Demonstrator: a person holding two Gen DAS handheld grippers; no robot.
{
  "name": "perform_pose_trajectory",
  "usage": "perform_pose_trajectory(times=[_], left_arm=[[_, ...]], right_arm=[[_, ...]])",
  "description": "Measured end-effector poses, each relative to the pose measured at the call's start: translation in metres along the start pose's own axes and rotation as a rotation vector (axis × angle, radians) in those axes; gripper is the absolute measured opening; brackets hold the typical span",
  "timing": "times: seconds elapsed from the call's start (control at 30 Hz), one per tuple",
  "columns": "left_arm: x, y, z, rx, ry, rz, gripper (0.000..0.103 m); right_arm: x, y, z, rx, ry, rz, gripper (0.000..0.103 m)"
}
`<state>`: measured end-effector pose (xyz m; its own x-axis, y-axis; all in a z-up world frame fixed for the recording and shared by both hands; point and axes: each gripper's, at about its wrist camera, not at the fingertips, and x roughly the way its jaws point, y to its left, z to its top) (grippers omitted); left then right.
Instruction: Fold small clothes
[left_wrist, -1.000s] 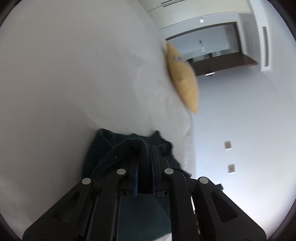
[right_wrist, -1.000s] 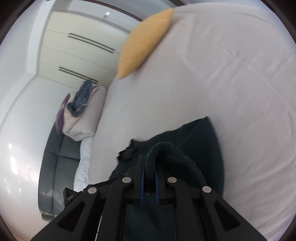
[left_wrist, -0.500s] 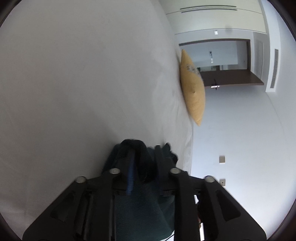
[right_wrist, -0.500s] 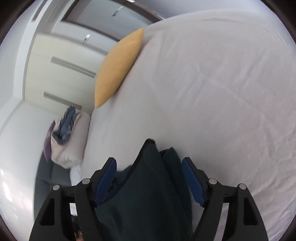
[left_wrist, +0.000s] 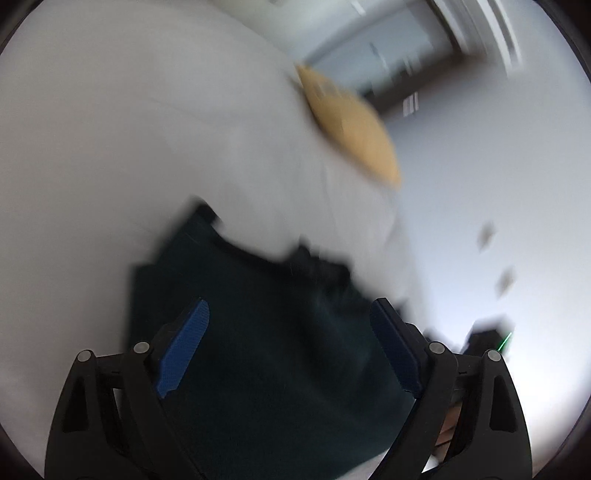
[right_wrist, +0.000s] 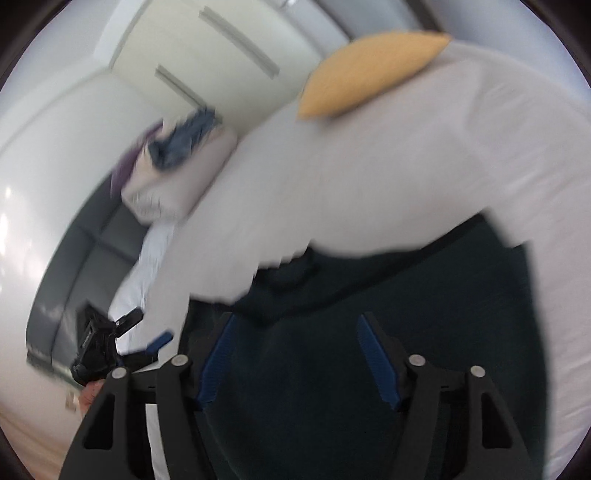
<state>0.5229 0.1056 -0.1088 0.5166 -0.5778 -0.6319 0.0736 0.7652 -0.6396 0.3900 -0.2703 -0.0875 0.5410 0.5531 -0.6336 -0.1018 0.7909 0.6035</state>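
Observation:
A dark green garment (left_wrist: 266, 332) lies on the white bed (left_wrist: 110, 147); it also shows in the right wrist view (right_wrist: 424, 295). My left gripper (left_wrist: 288, 314) is open above it, blue pads (left_wrist: 181, 347) wide apart, holding nothing. My right gripper (right_wrist: 295, 325) is open above the same garment, with nothing between its blue pads (right_wrist: 376, 358). The left gripper also shows at the lower left of the right wrist view (right_wrist: 122, 339). Both views are motion-blurred.
A yellow pillow (left_wrist: 351, 125) lies at the far end of the bed, also in the right wrist view (right_wrist: 369, 74). A pile of clothes (right_wrist: 177, 147) sits on a grey sofa (right_wrist: 74, 266) beside the bed. Wardrobe doors (right_wrist: 207, 55) stand behind.
Both grippers were shut on folds of the dark garment a second ago. They have opened and let it go; the garment now lies spread on the bed beneath them.

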Motion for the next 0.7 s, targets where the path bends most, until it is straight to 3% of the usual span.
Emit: perform_pose_trajectory(times=[0.07,0.1,0.13,0.17,0.2,0.23,0.37,0.63,0.67,0.7], left_arm=[[0.031,0.002,-0.009,0.051,0.033,0.104,0.086],[0.039,0.008,-0.011,0.042,0.034,0.144,0.080],[0.043,0.021,-0.013,0.028,0.022,0.163,0.065],[0.044,0.032,-0.014,0.013,0.004,0.162,0.055],[0.042,0.044,-0.014,-0.012,-0.012,0.151,0.037],[0.041,0.056,-0.012,-0.039,-0.018,0.129,0.032],[0.024,0.080,-0.027,-0.093,-0.052,0.046,0.029],[0.006,0.072,-0.064,-0.033,-0.135,0.141,0.029],[-0.001,0.075,-0.068,-0.038,-0.146,0.152,0.029],[-0.002,0.079,-0.071,-0.040,-0.156,0.158,0.029]], right_arm=[[0.012,-0.012,-0.006,0.031,0.040,-0.035,0.063],[0.018,-0.023,-0.005,0.052,0.052,-0.053,0.043],[0.018,-0.031,-0.003,0.071,0.048,-0.070,0.032],[0.015,-0.042,-0.002,0.106,0.040,-0.084,0.008],[0.010,-0.052,-0.004,0.142,0.029,-0.085,0.000],[0.003,-0.067,-0.001,0.182,-0.008,-0.088,0.000],[-0.020,-0.098,-0.005,0.237,-0.140,-0.150,0.000],[-0.043,-0.105,-0.007,0.282,-0.241,-0.223,0.000],[-0.046,-0.102,-0.007,0.280,-0.247,-0.220,0.005],[-0.048,-0.091,-0.007,0.258,-0.251,-0.197,0.017]])
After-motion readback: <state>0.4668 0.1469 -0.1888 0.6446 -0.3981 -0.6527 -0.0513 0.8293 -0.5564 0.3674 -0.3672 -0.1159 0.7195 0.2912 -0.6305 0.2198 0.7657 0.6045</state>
